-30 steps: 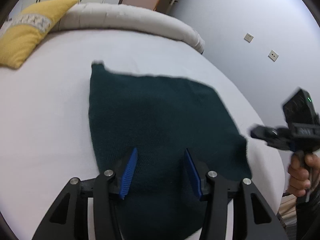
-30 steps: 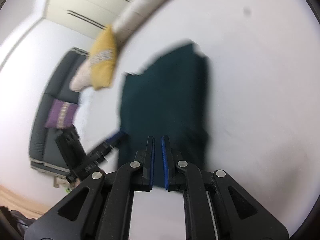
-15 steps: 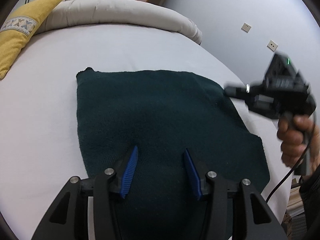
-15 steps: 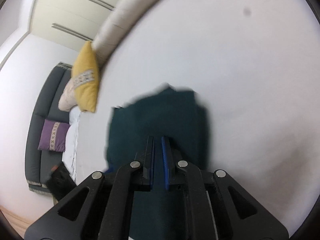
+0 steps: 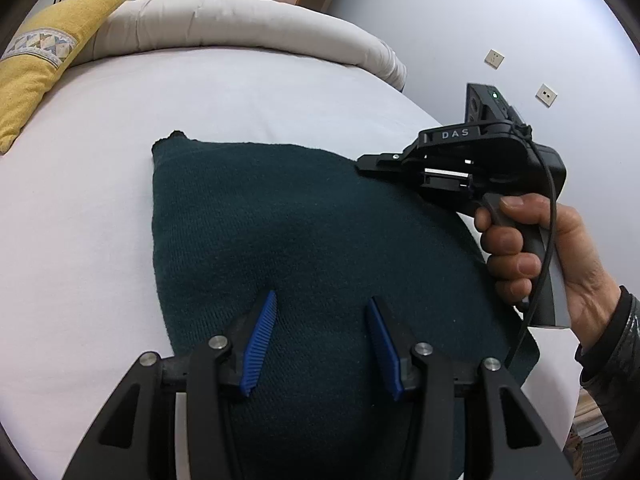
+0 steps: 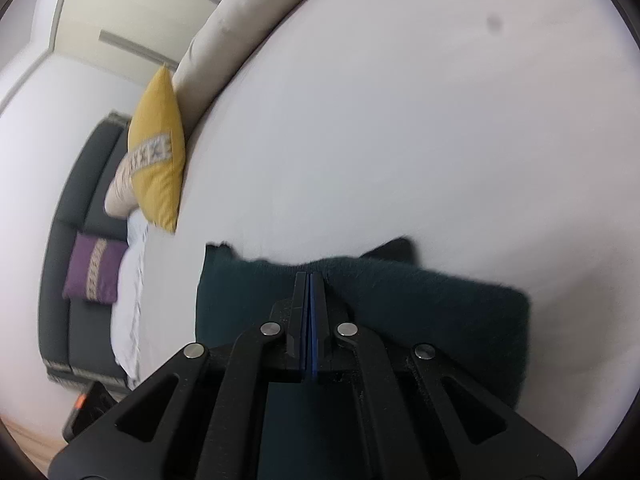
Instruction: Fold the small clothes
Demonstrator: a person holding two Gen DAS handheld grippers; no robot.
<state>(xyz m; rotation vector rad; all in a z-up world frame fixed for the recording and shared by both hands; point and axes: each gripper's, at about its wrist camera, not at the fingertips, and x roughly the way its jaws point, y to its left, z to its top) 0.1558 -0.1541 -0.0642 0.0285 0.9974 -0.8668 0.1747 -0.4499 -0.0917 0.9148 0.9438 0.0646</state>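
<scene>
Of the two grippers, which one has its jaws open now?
The left gripper: its blue pads stand wide apart over the dark green cloth. The right gripper has its jaws pressed together, with no gap.

one readable mark here: white capital letters "das" sit on the top side panel of the black handheld right gripper (image 5: 376, 162), seen from the left wrist camera. the right wrist view offers no legible text; the yellow cushion's (image 6: 157, 152) band shows only a pattern.
</scene>
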